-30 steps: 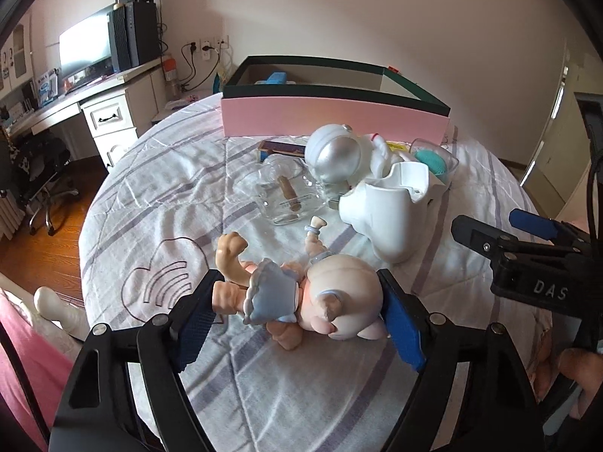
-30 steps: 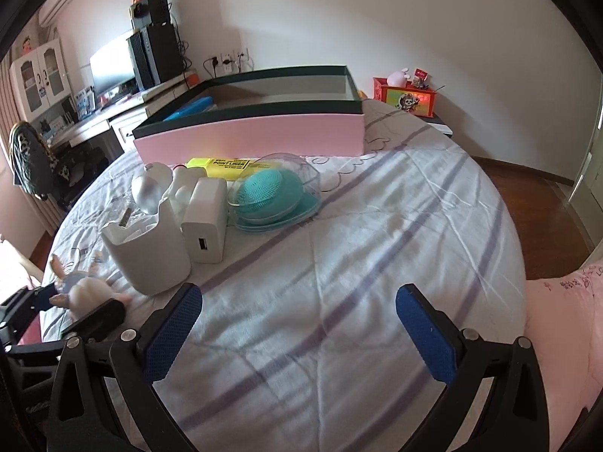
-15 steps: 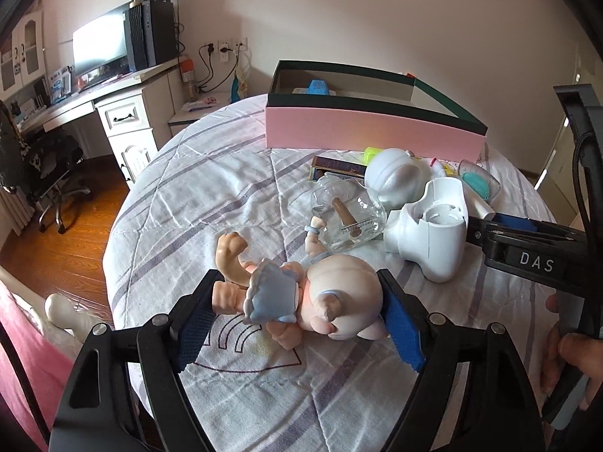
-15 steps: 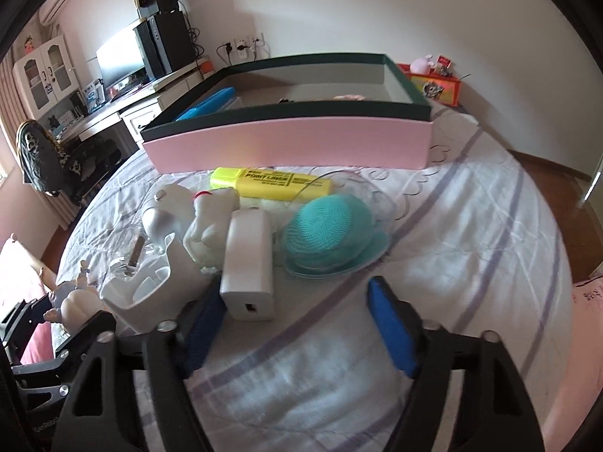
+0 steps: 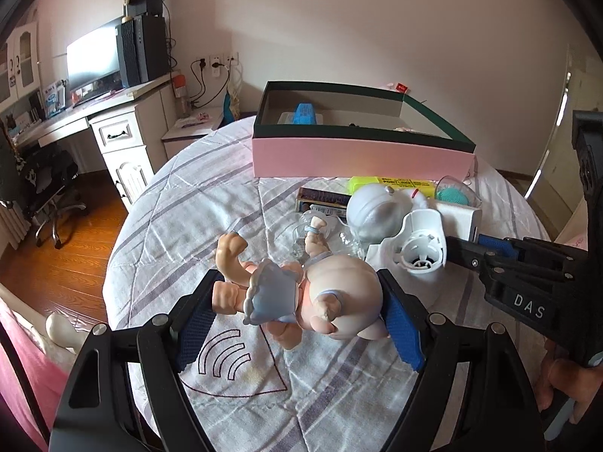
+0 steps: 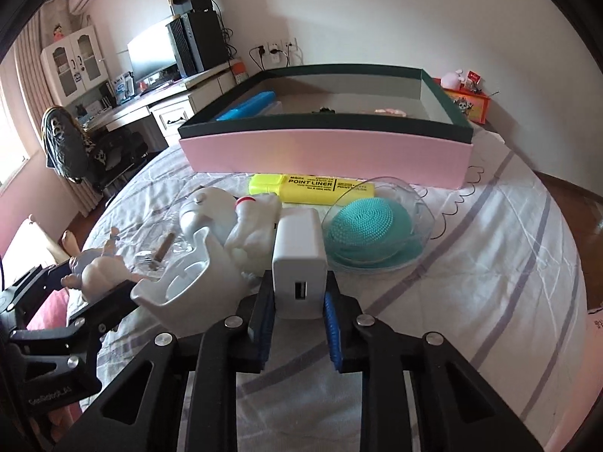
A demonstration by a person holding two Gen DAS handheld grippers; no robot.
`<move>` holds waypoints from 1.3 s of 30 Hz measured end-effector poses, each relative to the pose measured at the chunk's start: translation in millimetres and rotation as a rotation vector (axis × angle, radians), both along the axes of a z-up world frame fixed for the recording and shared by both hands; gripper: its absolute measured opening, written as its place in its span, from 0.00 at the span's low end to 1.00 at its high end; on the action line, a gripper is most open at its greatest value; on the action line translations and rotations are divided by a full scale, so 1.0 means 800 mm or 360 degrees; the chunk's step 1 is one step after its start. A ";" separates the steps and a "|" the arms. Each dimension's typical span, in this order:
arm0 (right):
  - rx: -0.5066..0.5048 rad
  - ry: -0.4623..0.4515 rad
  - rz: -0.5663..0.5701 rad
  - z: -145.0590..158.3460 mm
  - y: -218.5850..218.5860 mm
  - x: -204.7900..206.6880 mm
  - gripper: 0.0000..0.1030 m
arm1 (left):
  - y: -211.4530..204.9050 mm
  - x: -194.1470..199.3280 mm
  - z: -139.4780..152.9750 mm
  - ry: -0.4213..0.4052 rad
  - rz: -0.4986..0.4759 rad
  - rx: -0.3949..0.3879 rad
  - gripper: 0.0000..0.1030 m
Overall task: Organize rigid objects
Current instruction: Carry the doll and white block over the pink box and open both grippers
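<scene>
At lower left the left gripper (image 5: 297, 316) still clamped the doll (image 5: 301, 293) above the bed, while at centre the right gripper (image 6: 297, 316), wide apart a second earlier, had closed on the charger (image 6: 299, 263), readying both for the box (image 6: 328, 150) behind.

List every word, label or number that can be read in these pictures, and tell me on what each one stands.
"POINT LINER": on the yellow highlighter pen; its smaller print is too small to read.
"DAS": on the black body of the right gripper.
Label on the dark flat box: blurred, unreadable.
</scene>
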State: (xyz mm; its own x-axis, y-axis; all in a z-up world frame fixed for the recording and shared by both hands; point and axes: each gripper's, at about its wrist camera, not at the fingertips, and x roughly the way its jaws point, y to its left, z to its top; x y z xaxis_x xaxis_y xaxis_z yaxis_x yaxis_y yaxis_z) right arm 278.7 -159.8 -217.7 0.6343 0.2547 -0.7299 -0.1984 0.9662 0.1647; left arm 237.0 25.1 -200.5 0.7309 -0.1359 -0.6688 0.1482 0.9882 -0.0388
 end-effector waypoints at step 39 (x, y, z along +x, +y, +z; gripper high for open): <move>-0.0002 -0.0440 -0.0061 0.136 -0.046 0.052 0.23 | -0.085 0.124 0.140 -0.0379 -0.0137 0.0138 0.79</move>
